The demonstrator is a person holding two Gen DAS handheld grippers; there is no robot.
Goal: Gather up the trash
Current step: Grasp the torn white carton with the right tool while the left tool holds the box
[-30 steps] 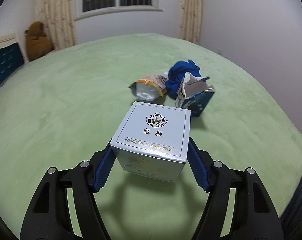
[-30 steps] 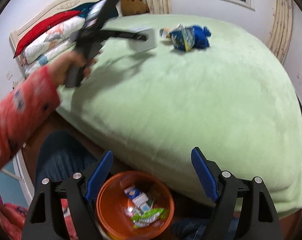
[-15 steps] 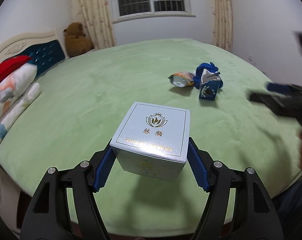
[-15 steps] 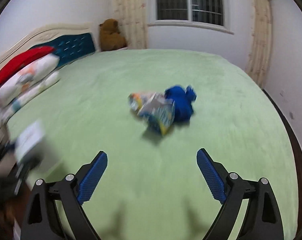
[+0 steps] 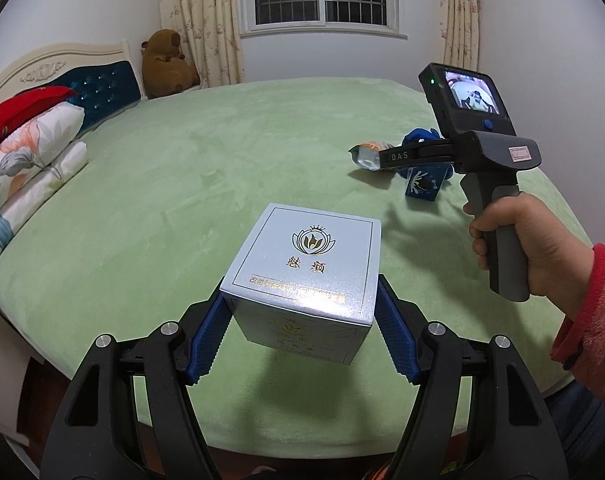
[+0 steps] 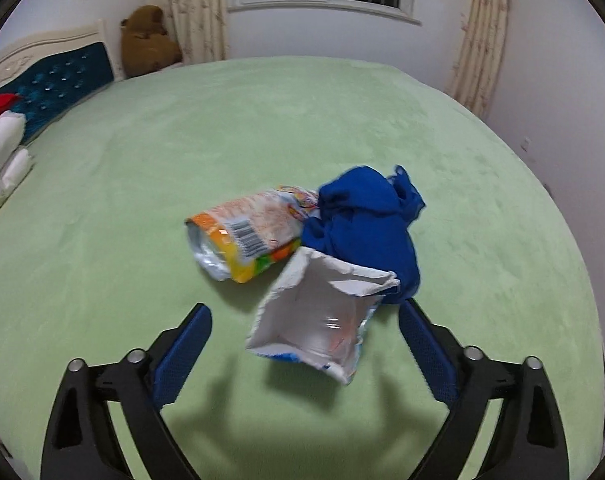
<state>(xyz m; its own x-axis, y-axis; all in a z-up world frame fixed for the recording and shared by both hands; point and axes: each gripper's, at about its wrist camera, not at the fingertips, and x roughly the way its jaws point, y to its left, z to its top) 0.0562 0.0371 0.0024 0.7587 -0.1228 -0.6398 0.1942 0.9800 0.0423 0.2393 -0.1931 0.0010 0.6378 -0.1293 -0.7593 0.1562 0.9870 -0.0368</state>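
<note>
My left gripper (image 5: pixel 302 332) is shut on a pale blue cardboard box (image 5: pixel 306 272) with a gold emblem, held above the near edge of the green bed. My right gripper (image 6: pixel 304 344) is open, its fingers either side of a torn-open blue carton (image 6: pixel 322 316) with a silver lining that lies on the bed. An orange snack bag (image 6: pixel 250 232) lies just beyond it, beside a crumpled blue cloth (image 6: pixel 366 220). In the left wrist view the right gripper's body (image 5: pixel 474 148) reaches over the carton (image 5: pixel 422 184) and the snack bag (image 5: pixel 366 156).
The green bed (image 6: pixel 182 140) fills both views. Pillows (image 5: pixel 26 160) and a blue headboard (image 5: pixel 102 88) are at the left. A brown teddy bear (image 5: pixel 166 64) sits at the far corner. Curtains and a window are behind.
My right gripper has swung from over the orange bin up onto the bed and closed in on the torn carton. My left gripper has drawn back toward the bed's edge with the box.
</note>
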